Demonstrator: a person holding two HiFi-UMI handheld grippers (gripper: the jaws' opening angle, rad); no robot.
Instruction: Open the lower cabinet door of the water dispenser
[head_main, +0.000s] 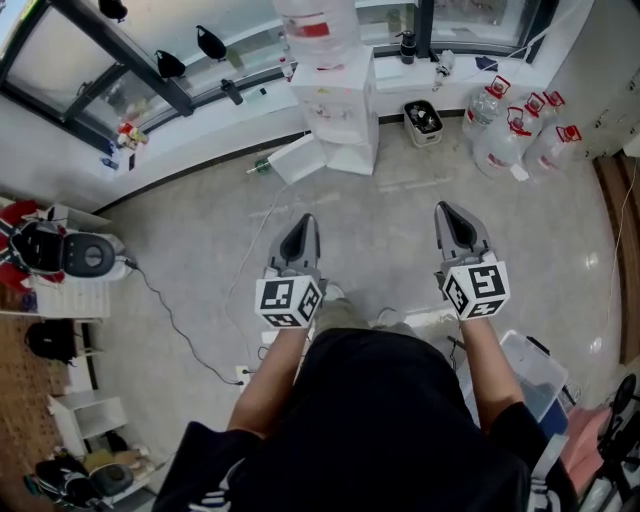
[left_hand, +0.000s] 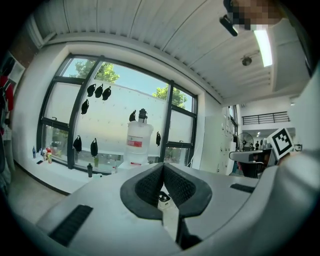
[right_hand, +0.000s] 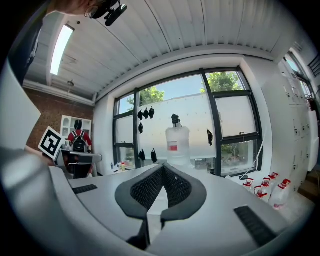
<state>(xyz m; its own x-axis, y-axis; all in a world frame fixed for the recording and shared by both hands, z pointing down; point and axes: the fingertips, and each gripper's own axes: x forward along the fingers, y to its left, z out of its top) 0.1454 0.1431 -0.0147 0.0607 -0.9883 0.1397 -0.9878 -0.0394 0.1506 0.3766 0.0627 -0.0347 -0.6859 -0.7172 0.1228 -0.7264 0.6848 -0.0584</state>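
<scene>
Head view: a white water dispenser is seen on the grey floor by the windows. The left tongs and right tongs are held closed, empty, touching nothing.

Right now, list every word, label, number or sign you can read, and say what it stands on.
No text here can be read.
Red label on the water bottle: too blurred to read.
Small marks on the front of the water dispenser: too small to read.
Red tags on the spare water jugs: too small to read.
</scene>
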